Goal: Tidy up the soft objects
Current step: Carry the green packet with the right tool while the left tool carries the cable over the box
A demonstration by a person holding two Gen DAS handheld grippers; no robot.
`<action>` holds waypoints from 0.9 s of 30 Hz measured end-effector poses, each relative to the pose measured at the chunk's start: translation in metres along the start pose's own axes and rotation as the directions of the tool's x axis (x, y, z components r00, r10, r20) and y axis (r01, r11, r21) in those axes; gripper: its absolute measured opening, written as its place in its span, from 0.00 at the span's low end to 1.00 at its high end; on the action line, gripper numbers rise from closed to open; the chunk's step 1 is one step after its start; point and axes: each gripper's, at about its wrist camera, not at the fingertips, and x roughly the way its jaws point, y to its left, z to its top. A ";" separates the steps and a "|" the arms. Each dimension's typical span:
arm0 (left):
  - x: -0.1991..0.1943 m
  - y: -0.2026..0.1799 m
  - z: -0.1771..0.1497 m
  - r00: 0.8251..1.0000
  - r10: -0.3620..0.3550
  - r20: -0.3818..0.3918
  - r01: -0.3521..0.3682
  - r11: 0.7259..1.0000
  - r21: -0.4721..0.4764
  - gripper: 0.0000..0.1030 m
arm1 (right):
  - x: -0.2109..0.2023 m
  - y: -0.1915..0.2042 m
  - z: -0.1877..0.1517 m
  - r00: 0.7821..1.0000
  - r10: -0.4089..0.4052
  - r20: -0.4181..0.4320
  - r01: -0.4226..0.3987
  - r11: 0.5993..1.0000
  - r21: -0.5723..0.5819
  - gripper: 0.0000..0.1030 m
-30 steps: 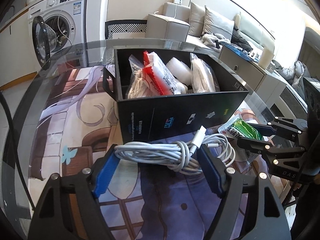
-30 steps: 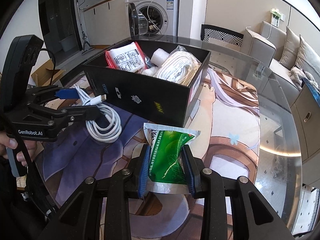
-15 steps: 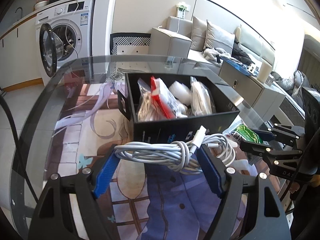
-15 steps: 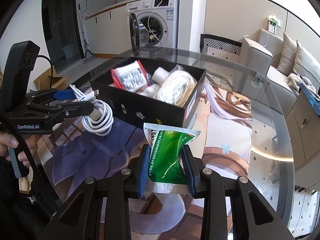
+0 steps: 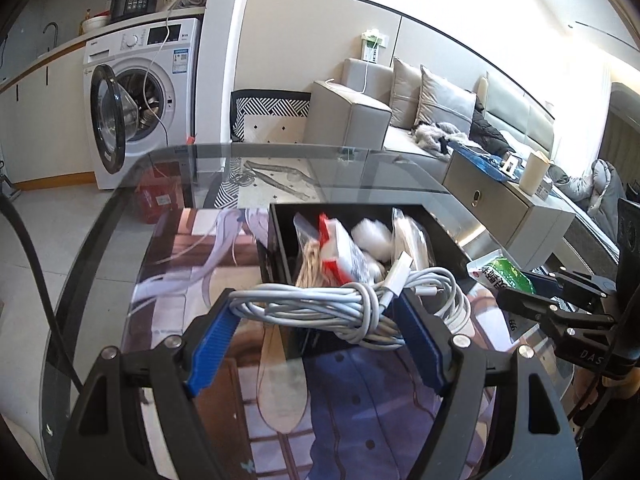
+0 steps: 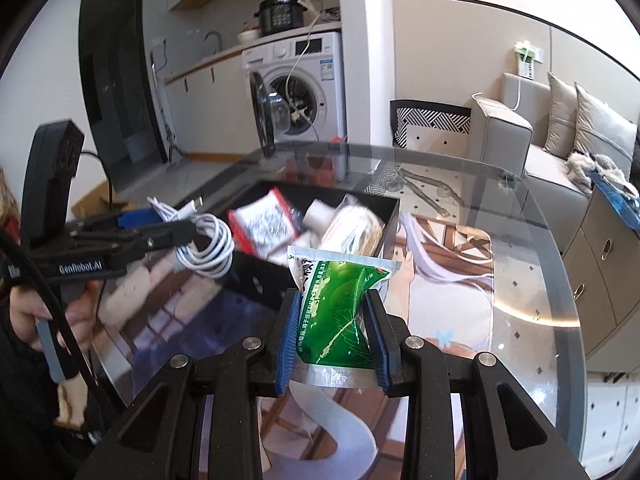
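My left gripper is shut on a coiled white cable and holds it in the air at the near edge of the black box. It also shows in the right wrist view with the cable. My right gripper is shut on a green pouch, held above the box's near right corner; the pouch also shows in the left wrist view. The box holds a red-and-white packet, a white roll and bagged items.
The box stands on a round glass table over a printed mat. A washing machine with its door open stands behind, a sofa and a low cabinet to the right.
Both grippers have risen with their loads and now look down into the box from higher up. The cable and the pouch have stayed clamped.
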 end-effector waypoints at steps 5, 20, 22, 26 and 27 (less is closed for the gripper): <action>0.006 -0.002 0.011 1.000 0.011 0.011 -0.012 1.000 0.014 0.76 | 0.001 -0.001 0.010 0.999 0.012 0.034 -0.012 1.000 0.023 0.31; 0.037 -0.006 0.032 0.999 0.041 -0.005 -0.040 0.998 0.038 0.76 | 0.032 0.003 0.036 0.998 0.031 0.050 -0.035 0.997 0.065 0.31; 0.041 -0.007 0.032 0.999 0.047 -0.012 -0.047 0.998 0.044 0.76 | 0.036 0.002 0.038 0.998 0.032 0.055 -0.036 0.997 0.067 0.31; 0.050 -0.010 0.032 0.998 0.060 -0.019 -0.059 0.996 0.060 0.76 | 0.045 0.003 0.043 0.998 0.037 0.057 -0.042 0.996 0.074 0.31; 0.051 -0.011 0.033 0.998 0.061 -0.020 -0.060 0.996 0.061 0.76 | 0.046 0.003 0.044 0.998 0.038 0.058 -0.042 0.996 0.074 0.31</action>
